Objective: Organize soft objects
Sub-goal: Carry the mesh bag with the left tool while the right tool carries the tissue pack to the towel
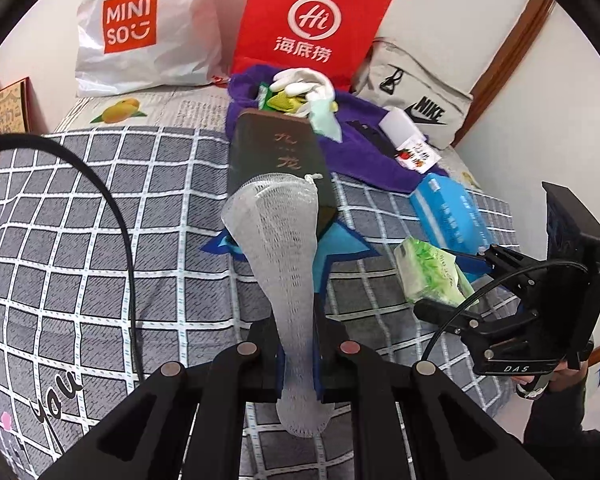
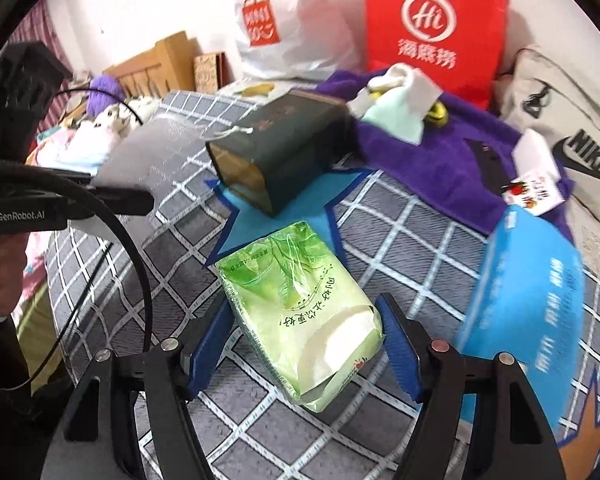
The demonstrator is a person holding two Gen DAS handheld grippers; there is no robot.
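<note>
White mesh pouch [image 1: 278,264] pinched in my left gripper [image 1: 298,354], long axis running from bottom centre up toward the dark green box [image 1: 280,156] at frame centre (box contents not visible). Right gripper [image 2: 302,344] spread, green tissue pack [image 2: 300,312] between the pads, contact unclear, long axis pointing upper left. Blue tissue pack [image 2: 528,292] at right.

Blue tissue box [image 2: 528,304] motion-blurred, white mesh pouch [image 2: 140,152] smeared — perhaps netting
</note>
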